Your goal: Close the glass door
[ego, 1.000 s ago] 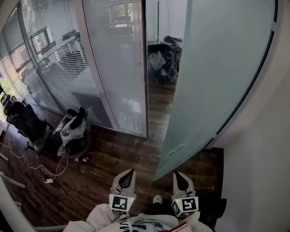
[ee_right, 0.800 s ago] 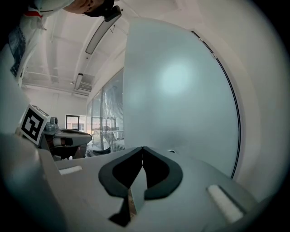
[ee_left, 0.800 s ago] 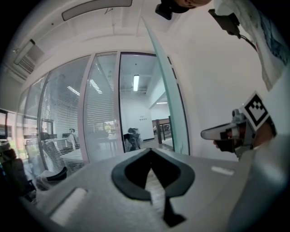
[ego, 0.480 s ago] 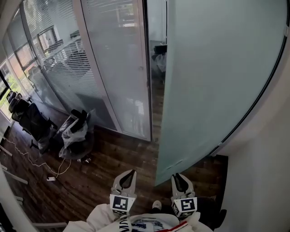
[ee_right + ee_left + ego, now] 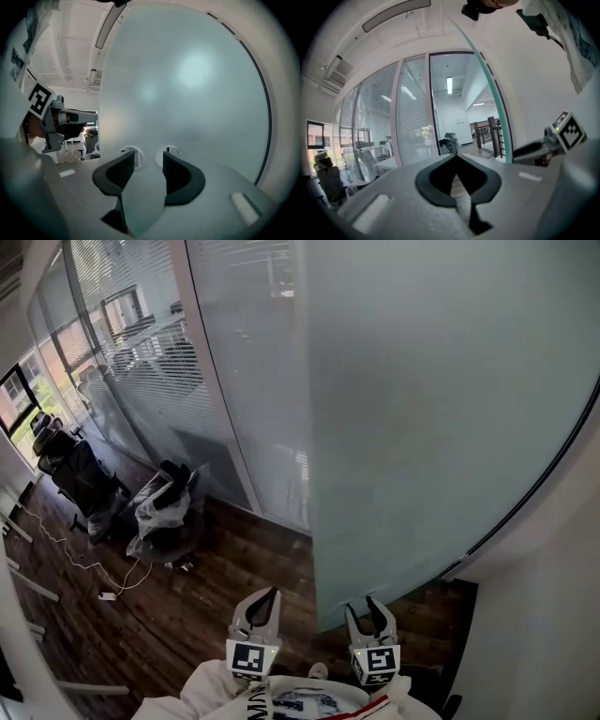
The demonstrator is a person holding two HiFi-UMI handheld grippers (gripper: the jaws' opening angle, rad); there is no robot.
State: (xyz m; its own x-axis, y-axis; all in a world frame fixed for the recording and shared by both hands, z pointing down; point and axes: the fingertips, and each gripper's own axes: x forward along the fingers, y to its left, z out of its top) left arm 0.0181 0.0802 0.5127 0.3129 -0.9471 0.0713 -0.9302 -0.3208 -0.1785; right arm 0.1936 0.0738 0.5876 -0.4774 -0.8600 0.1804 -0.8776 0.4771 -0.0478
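- Room: office corridor with a dark wood plank floor (image 5: 206,587), a glass partition wall with white blinds (image 5: 141,381) on the left and a plain white wall (image 5: 548,615) on the right.
- Task's thing: the tall frosted glass door (image 5: 441,409) fills the upper right of the head view. Its free edge lies along the fixed frosted pane (image 5: 262,381) of the partition, and its foot is over the floor just ahead of both grippers.
- Progress (judged): most of the swing is done, but the doorway is not sealed. What is left is the last bit of travel until the edge meets the frame.
- Right gripper (image 5: 367,613): the jaws have just been opening and stand wide apart. Only the door pane shows beyond them, and the pads press on nothing.
- Left gripper (image 5: 262,607): the fingertips are closed together and hold nothing. It hangs beside the door, not touching it.
- Head view only: the door edge overlaps the fixed pane, so from above the doorway looks closed.
- Left gripper view only: the door's green edge (image 5: 487,93) stands apart from the doorway frame (image 5: 429,108). A lit room shows between them, so 1 gap is open.
- Right gripper view only: the pane (image 5: 187,84) is close in front of the jaws. 2 round spots (image 5: 132,152) sit in it just past the tips. I cannot tell what they are.
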